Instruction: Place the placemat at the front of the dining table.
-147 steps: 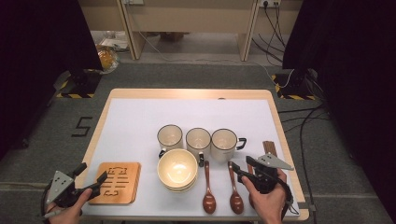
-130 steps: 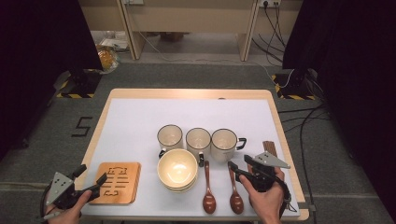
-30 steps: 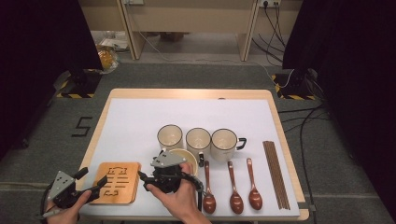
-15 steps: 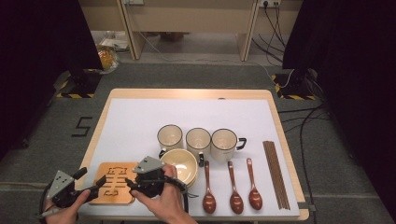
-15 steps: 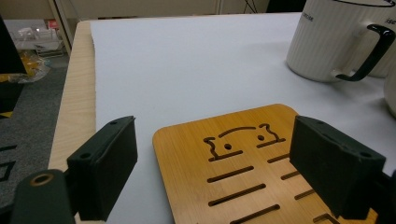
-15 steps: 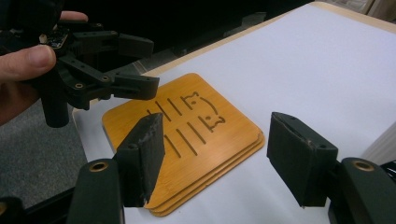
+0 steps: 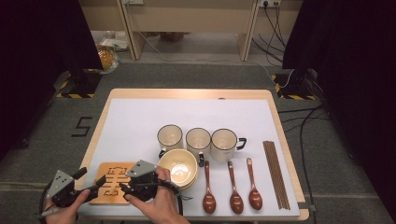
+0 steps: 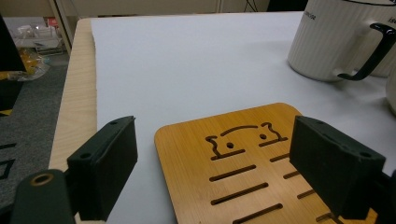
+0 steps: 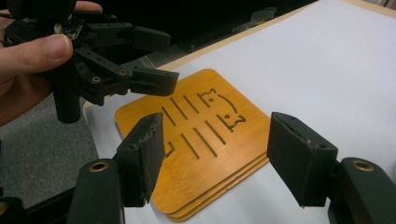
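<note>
- While both hand-held grippers sit at the worktop's front-left corner, neither holds anything.
- Left hand-held gripper: jaws wide apart, at the left edge of the wooden trivets; in the left gripper view the trivets lie between and beyond the two pads, not touched.
- Right hand-held gripper: jaws spread wide, hovering over the trivets' right part, reaching across from the bowl side; in the right gripper view the jaws straddle the trivets with clear gaps on both sides.
- Trivets: flat stack on the white mat, near the front edge, left of the stacked bowls; layered edges show at the near corner in the right gripper view.
- Rest of layout: three mugs in a row behind the bowls, three wooden spoons to the right, chopsticks near the right edge.
</note>
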Tool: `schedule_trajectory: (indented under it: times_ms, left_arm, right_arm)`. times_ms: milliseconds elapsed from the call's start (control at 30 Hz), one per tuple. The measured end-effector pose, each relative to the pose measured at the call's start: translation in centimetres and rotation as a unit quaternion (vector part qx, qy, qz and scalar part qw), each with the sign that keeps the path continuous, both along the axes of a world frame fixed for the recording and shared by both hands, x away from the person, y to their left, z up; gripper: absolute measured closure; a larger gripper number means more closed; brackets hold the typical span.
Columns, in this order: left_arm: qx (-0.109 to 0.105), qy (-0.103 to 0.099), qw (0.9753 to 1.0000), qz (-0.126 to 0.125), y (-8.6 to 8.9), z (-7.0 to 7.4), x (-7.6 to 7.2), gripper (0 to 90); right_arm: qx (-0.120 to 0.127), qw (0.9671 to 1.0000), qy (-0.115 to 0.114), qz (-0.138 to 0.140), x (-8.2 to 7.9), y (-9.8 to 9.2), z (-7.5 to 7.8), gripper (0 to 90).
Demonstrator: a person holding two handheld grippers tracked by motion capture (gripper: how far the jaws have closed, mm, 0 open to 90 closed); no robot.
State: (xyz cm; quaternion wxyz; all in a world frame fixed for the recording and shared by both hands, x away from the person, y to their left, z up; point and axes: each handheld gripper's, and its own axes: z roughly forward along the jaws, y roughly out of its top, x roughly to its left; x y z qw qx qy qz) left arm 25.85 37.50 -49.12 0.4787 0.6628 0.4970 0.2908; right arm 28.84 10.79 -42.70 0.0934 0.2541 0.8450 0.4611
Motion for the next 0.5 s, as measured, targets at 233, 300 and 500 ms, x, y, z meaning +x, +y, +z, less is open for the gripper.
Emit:
schedule_trajectory:
  times_ms: [233, 300, 500]
  left_arm:
    - [0.001, 0.002, 1.0000, 0.000, 0.04, -0.04, 0.01, 14.6]
    - [0.002, 0.002, 1.0000, 0.000, 0.03, -0.03, 0.02, 14.6]
    - [0.000, 0.003, 1.0000, -0.002, 0.00, -0.08, 0.03, 14.6]
  right_arm:
    - [-0.003, 1.0000, 0.006, 0.002, 0.03, 0.40, -0.51, 36.7]
    - [-0.002, 1.0000, 0.007, 0.002, 0.09, 0.44, -0.58, 36.7]
    - [-0.006, 1.0000, 0.004, 0.004, 0.10, 0.58, -0.79, 36.7]
